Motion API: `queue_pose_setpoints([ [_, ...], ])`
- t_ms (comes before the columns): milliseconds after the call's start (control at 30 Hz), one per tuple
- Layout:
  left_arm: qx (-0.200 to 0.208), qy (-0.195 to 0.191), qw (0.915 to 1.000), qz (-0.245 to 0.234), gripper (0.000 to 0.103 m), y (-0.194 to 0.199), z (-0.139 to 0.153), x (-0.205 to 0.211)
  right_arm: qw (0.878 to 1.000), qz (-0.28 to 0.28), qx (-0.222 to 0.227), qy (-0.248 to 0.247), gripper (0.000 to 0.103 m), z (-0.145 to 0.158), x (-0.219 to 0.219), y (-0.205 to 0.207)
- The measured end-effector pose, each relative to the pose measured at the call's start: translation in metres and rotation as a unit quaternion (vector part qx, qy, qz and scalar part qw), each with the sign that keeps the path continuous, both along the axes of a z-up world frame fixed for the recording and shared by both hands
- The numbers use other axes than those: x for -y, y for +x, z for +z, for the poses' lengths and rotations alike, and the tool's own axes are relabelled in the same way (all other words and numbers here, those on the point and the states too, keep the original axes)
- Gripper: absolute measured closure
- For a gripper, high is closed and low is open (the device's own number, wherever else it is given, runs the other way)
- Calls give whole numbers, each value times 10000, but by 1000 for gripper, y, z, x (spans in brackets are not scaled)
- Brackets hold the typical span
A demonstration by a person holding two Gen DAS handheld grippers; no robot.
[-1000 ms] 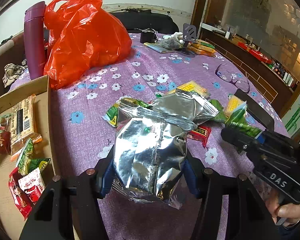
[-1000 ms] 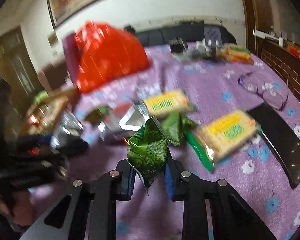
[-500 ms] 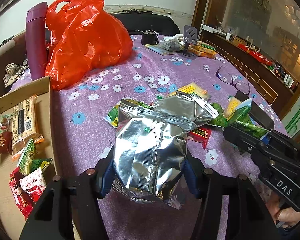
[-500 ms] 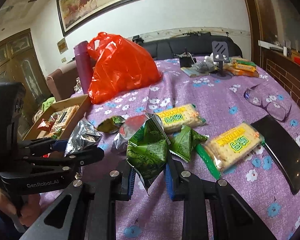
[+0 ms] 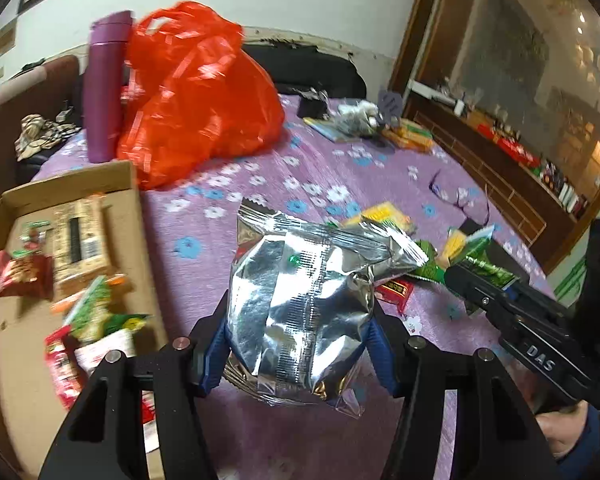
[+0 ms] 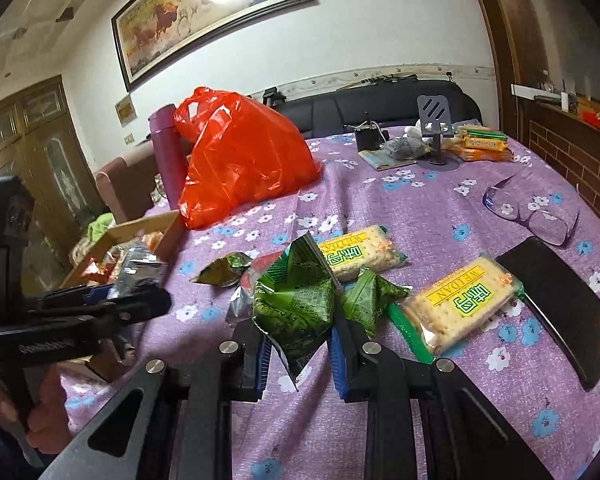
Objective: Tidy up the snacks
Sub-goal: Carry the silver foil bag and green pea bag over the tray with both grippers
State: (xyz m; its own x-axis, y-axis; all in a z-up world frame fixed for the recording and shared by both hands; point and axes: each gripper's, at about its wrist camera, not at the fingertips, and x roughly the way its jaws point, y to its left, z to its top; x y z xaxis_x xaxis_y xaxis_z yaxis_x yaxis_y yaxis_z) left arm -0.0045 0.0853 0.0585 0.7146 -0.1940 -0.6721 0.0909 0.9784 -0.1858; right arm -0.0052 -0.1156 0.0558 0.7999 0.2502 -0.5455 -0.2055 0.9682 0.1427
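Between left gripper [image 5: 300,344] fingers, a crinkled silver foil pouch [image 5: 312,300] is pinched, w/ shallow cardboard box [image 5: 128,184] to their left. A creased green foil packet [image 6: 296,308] is clamped by right gripper [image 6: 300,356]; glossy cracker packs [image 6: 460,308] lie right of fingers.

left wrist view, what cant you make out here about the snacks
- Silver foil packet in the left gripper: only its plain back seam shows, so no brand or flavour.
- Snacks in the cardboard box: motion blur smears their labels.
- Small red packet: mostly hidden behind the foil packet.
- Green packet in the right gripper: partly covered by the gripper's black finger.
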Motion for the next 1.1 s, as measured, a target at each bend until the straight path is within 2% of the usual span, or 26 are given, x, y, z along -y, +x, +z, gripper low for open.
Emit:
queue_pose_setpoints([
  [133, 118, -114, 9996, 224, 44, -14, 14, -29, 9995, 124, -106, 264, 76, 5, -7, -4],
  [300, 144, -77, 9974, 700, 44, -28, 20, -76, 9976, 585, -118, 354, 76, 16, -43, -14],
  [567, -19, -234, 9867, 1609, 44, -45, 9, -160, 9876, 1470, -426, 351, 76, 16, -125, -8],
  [700, -187, -250, 9814, 1895, 44, -50, -2, -188, 9809, 1825, -581, 345, 75, 11, -163, -3],
  [833, -376, -290, 9767, 2091, 44, -52, -15, -208, 9735, 2154, -729, 259, 75, 3, -202, 1],
  [933, -433, -342, 9763, 2094, 44, -51, -21, -215, 9671, 2380, -875, 210, 75, -6, -228, 6],
  [1100, -393, -1, 9768, 2107, 44, -48, -22, -205, 9594, 2554, -1184, 152, 75, -27, -253, 17],
])
